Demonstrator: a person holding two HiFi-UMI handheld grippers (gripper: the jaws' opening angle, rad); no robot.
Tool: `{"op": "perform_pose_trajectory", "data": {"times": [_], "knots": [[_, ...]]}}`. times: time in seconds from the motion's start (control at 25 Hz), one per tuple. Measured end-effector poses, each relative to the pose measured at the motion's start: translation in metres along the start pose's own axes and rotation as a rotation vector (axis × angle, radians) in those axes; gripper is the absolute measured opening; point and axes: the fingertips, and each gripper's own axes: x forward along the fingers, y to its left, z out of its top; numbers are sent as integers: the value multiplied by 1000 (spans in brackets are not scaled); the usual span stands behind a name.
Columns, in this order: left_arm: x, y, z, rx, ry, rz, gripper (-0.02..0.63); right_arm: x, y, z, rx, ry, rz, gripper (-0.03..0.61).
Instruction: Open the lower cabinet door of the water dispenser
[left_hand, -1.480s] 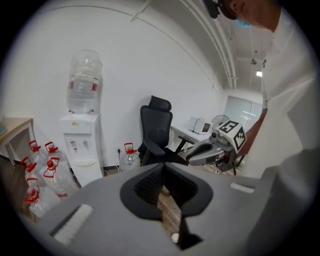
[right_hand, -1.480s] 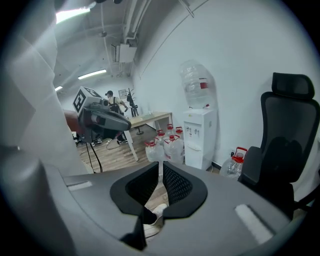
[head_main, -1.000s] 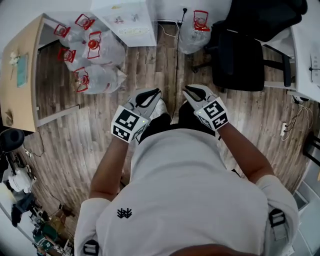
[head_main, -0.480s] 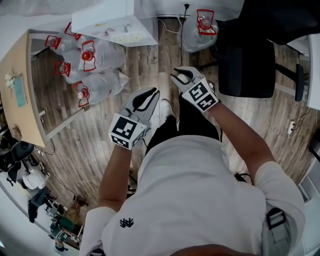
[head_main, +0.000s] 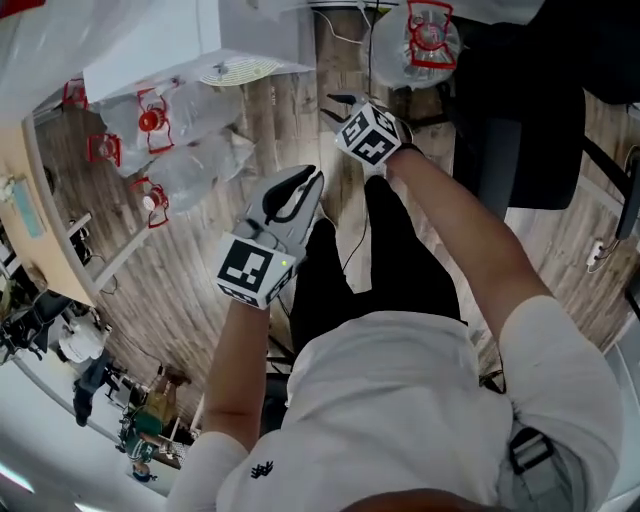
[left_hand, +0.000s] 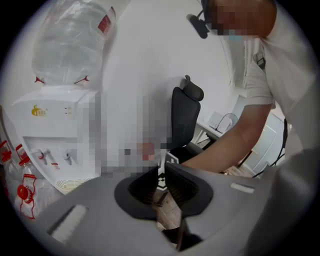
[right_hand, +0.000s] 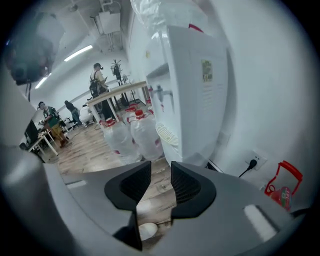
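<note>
White plastic covers the water dispenser (right_hand: 195, 85), which stands straight ahead of the right gripper (right_hand: 160, 166), near its tips but not touching them. That gripper's jaws have just been opening. They now stand apart with nothing between them, and only the wood floor (right_hand: 160, 187) shows through the gap. The round drip tray (right_hand: 167, 134) sits just above and beyond the jaw tips, with the taps higher up on the front. Below the tray the dispenser's body runs down behind the right jaw. The lower cabinet door cannot be made out well enough to tell whether it is closed or ajar.

To the left of these jaws, clear water jugs (right_hand: 135, 132) with red handles stand together on the floor. To the right, past the dispenser's side, there is a wall socket (right_hand: 255, 161) and one more red-handled jug (right_hand: 282, 187).

The left gripper (left_hand: 163, 167) is held further back. From there the dispenser lies ahead and to the left, with a big upturned bottle (left_hand: 70, 40) seated on top. This gripper's jaws are closed, tips together, gripping nothing. The right gripper's marker cube shows just beyond the tips. A black office chair (left_hand: 182, 117) stands ahead and slightly right, and the person's forearm (left_hand: 235, 135) crosses on that side.

From the head view, the right gripper reaches well ahead of the left one and sits closer to the dispenser.
</note>
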Motion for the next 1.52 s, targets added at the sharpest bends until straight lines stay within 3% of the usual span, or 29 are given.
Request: {"op": "perform_pose_trajectory", "data": {"times": [0.28, 0.52, 0.68, 1.16, 1.52], "knots": [[38, 33, -22, -15, 33, -19, 61, 100, -48, -28, -86, 73, -2, 127], [48, 56, -49, 50, 43, -23, 61, 158, -71, -36, -161, 122, 2, 143], [44, 66, -56, 44, 32, -38, 61, 189, -84, -34, -182, 147, -3, 151], [39, 83, -68, 6, 9, -41, 61, 240, -106, -31, -249, 196, -22, 179], [25, 89, -72, -9, -17, -41, 61, 244, -111, -26, -219, 210, -80, 175]]}}
